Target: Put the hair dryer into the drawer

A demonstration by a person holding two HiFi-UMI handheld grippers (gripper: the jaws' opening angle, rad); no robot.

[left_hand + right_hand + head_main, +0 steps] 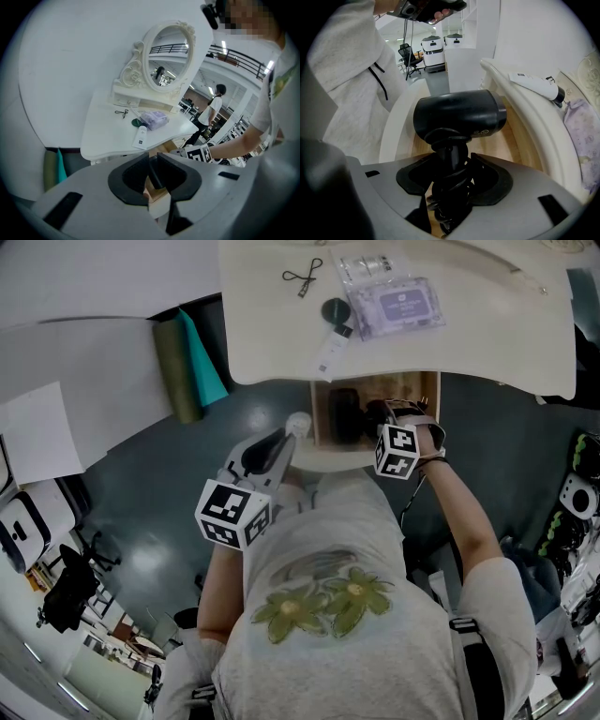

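Note:
The black hair dryer [345,415] sits low inside the open drawer [417,395] under the white vanity table [487,343]. My right gripper [379,418] reaches into the drawer beside it. In the right gripper view, the right gripper [450,160] is shut on the hair dryer [459,115] at its handle, where the coiled cord is wound, with the drawer's wooden bottom [520,145] just beneath. My left gripper [283,439] hovers off the drawer's front left corner, near a white round knob [298,422]. The left gripper [151,157] is shut and holds nothing.
The tabletop holds a white tube [330,354], a dark round lid [336,309], a purple pouch [398,304] and an eyelash curler [302,276]. An ornate white mirror [168,58] stands at the back. A green roll [176,367] leans left of the table.

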